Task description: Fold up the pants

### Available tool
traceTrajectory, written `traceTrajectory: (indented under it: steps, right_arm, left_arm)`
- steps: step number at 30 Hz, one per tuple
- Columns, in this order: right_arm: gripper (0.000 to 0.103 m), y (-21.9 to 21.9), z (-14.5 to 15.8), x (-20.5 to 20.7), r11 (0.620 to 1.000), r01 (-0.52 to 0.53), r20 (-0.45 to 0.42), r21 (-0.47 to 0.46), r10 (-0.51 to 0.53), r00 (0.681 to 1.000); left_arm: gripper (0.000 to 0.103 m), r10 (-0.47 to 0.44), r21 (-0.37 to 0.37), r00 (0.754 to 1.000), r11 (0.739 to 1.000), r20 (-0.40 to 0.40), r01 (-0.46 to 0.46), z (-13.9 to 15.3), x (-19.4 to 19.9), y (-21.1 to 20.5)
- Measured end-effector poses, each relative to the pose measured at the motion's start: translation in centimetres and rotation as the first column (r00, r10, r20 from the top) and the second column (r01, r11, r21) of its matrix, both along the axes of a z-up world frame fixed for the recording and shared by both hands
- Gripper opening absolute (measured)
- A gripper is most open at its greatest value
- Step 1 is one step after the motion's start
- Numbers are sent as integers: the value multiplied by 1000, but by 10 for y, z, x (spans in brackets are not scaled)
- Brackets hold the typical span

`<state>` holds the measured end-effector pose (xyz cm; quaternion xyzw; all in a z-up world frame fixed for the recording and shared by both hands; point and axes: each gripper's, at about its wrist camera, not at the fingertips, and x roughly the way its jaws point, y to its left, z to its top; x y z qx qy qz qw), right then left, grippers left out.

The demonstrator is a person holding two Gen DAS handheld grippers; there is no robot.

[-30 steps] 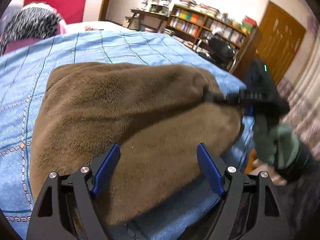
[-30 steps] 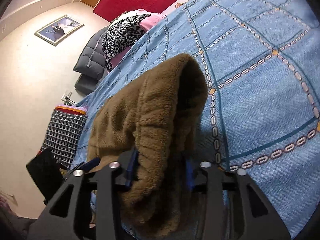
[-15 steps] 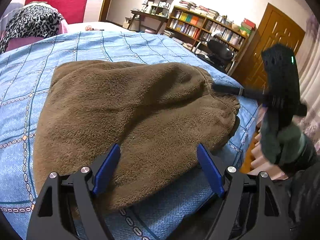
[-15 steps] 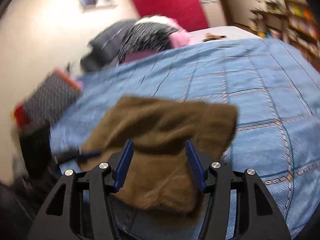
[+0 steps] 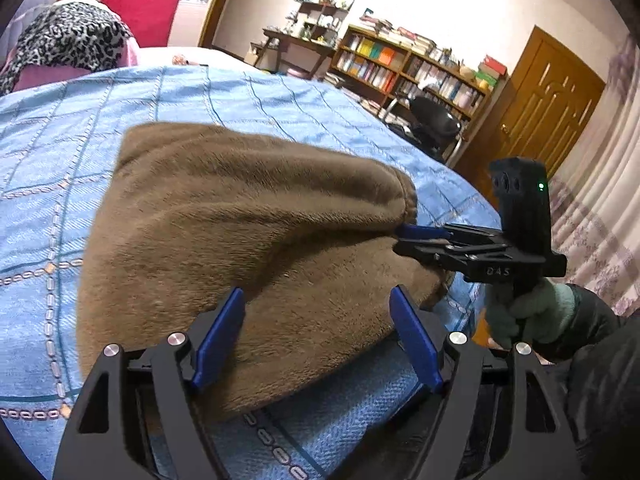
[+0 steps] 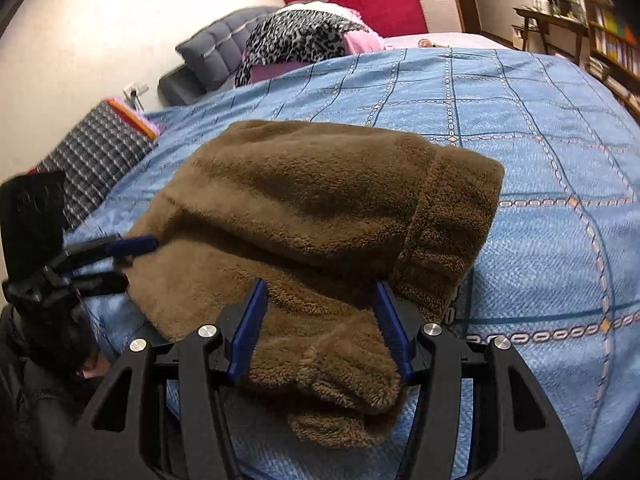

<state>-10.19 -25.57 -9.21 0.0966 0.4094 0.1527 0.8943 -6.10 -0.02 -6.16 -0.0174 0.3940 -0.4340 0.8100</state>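
Observation:
The brown fleece pants (image 5: pixel 248 240) lie folded in a thick bundle on the blue bedspread (image 5: pixel 200 92), near the bed's front edge. My left gripper (image 5: pixel 316 336) is open, its blue pads on either side of the bundle's near left edge. My right gripper (image 6: pixel 320 320) is open too, its pads straddling the near right end of the pants (image 6: pixel 320 208). In the left wrist view the right gripper (image 5: pixel 412 236) shows side-on at the pants' right edge. In the right wrist view the left gripper (image 6: pixel 132 256) shows at the pants' left edge.
Pillows and a leopard-print blanket (image 6: pixel 304 36) lie at the head of the bed. A checked bag (image 6: pixel 96 148) stands left of the bed. A bookshelf (image 5: pixel 400 68), an office chair (image 5: pixel 432 124) and a wooden door (image 5: pixel 548 104) stand to the right.
My right gripper held a raised fold of the pants a second ago; it has let go, swung round and opened over the right end. The pants now lie flatter. The left gripper stayed open.

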Motion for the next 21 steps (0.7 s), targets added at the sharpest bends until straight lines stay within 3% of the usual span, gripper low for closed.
traceTrajectory:
  steps: [6,11,21]
  right_arm:
    - [56,8,52,11,999,-37,33,26,37,999]
    - [56,26,88,55,996,-67,57,51,65,996]
    - [56,117,83,185,980,-195,-65,39,197,978]
  left_arm:
    - [75,101,-20,995,995,12,-101,5,11,28]
    - [75,152,-27,988,988,-22,-152,-4,18,45]
    - [75,113,-11,994,994,-6,-113,-13,12,44]
